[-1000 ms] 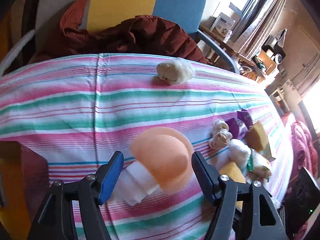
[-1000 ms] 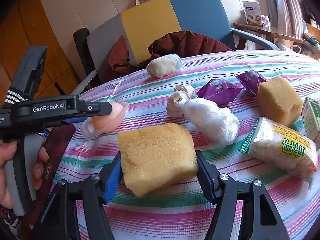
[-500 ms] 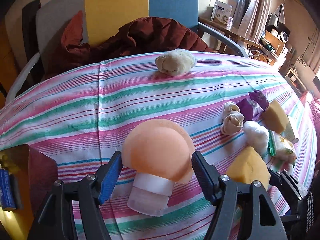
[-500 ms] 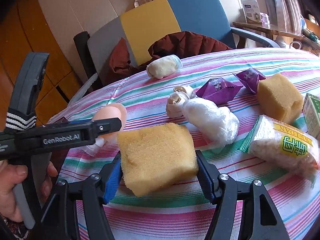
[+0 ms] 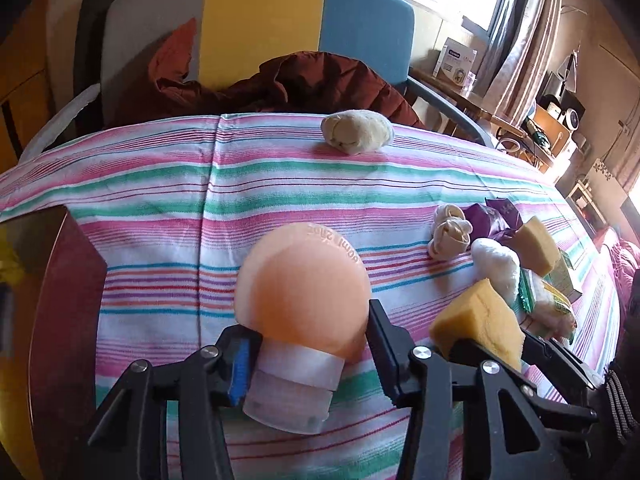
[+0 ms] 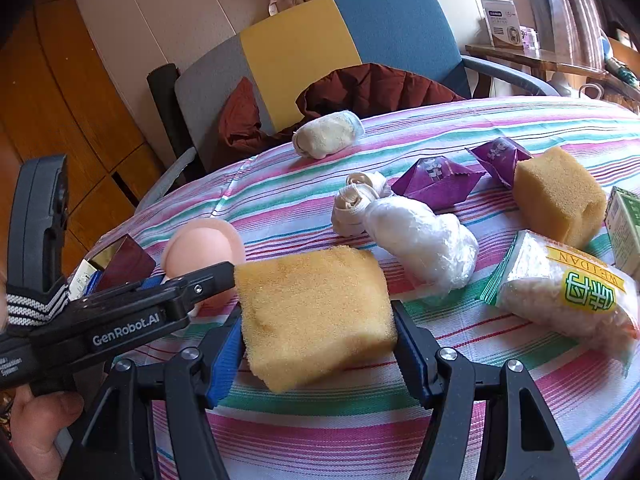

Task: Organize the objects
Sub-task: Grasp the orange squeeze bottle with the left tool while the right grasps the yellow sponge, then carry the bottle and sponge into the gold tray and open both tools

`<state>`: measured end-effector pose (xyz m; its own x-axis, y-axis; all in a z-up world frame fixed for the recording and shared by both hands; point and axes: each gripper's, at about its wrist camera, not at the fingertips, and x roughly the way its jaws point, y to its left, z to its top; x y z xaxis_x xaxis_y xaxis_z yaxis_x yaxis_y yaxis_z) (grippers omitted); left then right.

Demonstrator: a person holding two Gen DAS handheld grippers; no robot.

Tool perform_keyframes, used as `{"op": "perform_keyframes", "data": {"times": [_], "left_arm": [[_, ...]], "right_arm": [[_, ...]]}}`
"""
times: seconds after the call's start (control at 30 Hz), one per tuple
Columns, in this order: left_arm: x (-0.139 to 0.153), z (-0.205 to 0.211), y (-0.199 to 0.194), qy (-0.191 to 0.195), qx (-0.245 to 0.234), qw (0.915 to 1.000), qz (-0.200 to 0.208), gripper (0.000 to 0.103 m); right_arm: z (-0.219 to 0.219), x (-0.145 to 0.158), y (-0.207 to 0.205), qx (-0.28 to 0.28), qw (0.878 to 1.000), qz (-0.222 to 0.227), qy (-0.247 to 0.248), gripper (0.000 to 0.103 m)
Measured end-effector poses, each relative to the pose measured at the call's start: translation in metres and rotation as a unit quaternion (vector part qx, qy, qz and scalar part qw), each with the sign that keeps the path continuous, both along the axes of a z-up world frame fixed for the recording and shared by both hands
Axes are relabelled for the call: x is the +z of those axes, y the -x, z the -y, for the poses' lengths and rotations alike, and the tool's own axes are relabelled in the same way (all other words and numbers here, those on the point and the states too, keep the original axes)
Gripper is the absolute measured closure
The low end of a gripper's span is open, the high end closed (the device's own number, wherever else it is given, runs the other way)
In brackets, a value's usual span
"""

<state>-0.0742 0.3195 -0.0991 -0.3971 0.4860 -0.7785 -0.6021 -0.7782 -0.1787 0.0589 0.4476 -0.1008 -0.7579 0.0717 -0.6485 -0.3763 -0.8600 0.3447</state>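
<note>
My left gripper (image 5: 308,356) is shut on a peach squeeze bottle (image 5: 304,280) with a clear cap, held above the striped tablecloth (image 5: 280,184). The bottle also shows in the right wrist view (image 6: 202,248), behind the left gripper's body (image 6: 120,320). My right gripper (image 6: 318,344) is shut on a yellow sponge (image 6: 316,312), which also shows at the right of the left wrist view (image 5: 476,324). The two grippers are close side by side.
On the cloth lie a second yellow sponge (image 6: 560,196), two purple packets (image 6: 436,180), a white plastic-wrapped bundle (image 6: 420,236), a rolled cream cloth (image 6: 352,204), a green snack bag (image 6: 560,296) and a cream roll (image 6: 328,134) near the far edge. A chair with a red jacket (image 6: 360,92) stands behind.
The left gripper has closed on the peach bottle, which has turned cap-down toward me, and has moved closer to the right gripper. The right gripper keeps hold of the sponge.
</note>
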Motion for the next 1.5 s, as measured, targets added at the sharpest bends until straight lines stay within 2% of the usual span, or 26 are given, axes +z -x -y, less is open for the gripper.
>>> {"op": "perform_keyframes", "data": {"times": [0.13,0.47,0.7,0.87,1.0,1.2,1.5], "left_arm": [[0.002,0.015,-0.011,-0.024,0.005,0.9994,0.023,0.053],[0.031,0.046,-0.046,-0.086,-0.007,0.9957,0.033,0.053],[0.054,0.081,-0.045,-0.123,0.01,0.9918,0.034,0.053],[0.07,0.119,-0.027,-0.14,0.047,0.9889,0.019,0.053],[0.07,0.147,0.0,-0.134,0.093,0.9863,0.024,0.053],[0.05,0.183,0.041,-0.115,0.149,0.9802,0.06,0.053],[0.02,0.206,0.094,-0.08,0.184,0.9716,0.126,0.052]], "right_arm": [[0.001,0.0,0.001,-0.001,1.0,0.004,-0.006,0.035],[0.006,0.001,0.005,-0.003,0.999,0.022,-0.032,0.036],[0.008,0.0,0.008,-0.006,0.998,0.033,-0.047,0.036],[0.012,0.001,0.011,-0.007,0.997,0.045,-0.064,0.036],[0.017,0.002,0.012,-0.009,0.996,0.052,-0.077,0.036],[0.021,0.004,0.012,-0.014,0.993,0.057,-0.098,0.037],[0.033,0.011,0.011,-0.008,0.989,0.05,-0.138,0.037]]}}
